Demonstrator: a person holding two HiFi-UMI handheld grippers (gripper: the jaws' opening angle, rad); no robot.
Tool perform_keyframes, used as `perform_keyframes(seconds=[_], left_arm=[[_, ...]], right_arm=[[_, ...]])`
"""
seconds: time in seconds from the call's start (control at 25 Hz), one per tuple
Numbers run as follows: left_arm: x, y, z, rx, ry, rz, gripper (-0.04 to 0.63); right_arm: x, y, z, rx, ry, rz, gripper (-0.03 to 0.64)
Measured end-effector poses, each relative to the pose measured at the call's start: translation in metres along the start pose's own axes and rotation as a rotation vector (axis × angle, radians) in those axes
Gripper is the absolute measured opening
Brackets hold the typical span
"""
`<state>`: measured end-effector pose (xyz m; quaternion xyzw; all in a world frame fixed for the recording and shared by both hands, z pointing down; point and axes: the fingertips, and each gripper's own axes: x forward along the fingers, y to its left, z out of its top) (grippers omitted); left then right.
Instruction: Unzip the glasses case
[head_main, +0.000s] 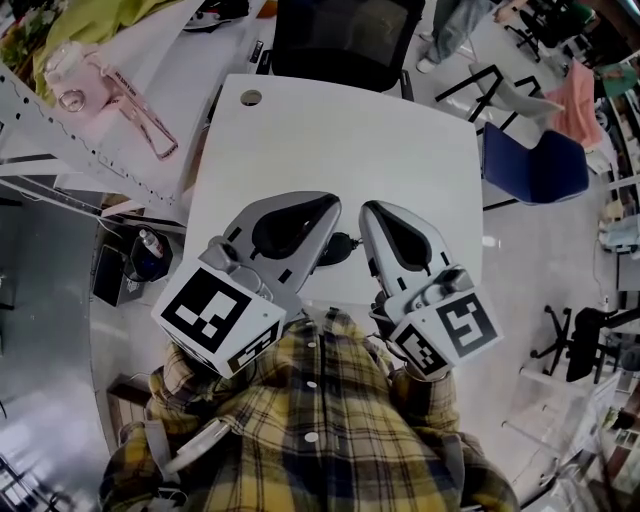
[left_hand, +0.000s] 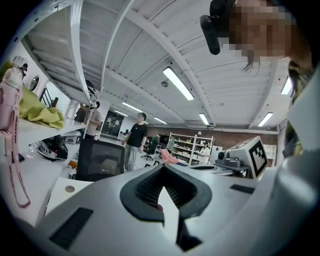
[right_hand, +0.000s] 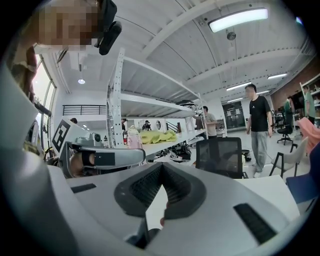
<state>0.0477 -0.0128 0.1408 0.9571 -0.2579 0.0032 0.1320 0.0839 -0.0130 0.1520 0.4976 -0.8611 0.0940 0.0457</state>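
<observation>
Left gripper (head_main: 328, 205) and right gripper (head_main: 372, 212), both clenched empty, flank a small dark glasses case (head_main: 340, 248) at frame centre; unzipping looks unstarted, needing jaws opened onto the pull.

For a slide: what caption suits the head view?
Over a white table, the left gripper and right gripper, both shut, sit side by side with a dark thing between them.

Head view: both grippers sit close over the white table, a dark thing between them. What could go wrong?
The dark thing, likely the case, is mostly hidden by the left gripper and right gripper, so aiming at it may go wrong. Both grippers' jaws look shut with nothing clearly gripped, so a pull might open nothing.
</observation>
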Motion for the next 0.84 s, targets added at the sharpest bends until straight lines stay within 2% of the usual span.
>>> perform_keyframes(seconds=[0.32, 0.52, 0.84], left_arm=[[0.006, 0.006, -0.005, -0.016, 0.018, -0.005, 0.008], [0.012, 0.014, -0.009, -0.024, 0.013, 0.026, 0.008], [0.031, 0.028, -0.002, 0.069, 0.014, 0.031, 0.008]], right_arm=[[0.004, -0.003, -0.005, 0.014, 0.021, -0.004, -0.002], [0.006, -0.006, -0.008, 0.025, 0.029, -0.007, -0.002], [0.003, -0.016, -0.01, 0.024, 0.031, -0.022, -0.002]])
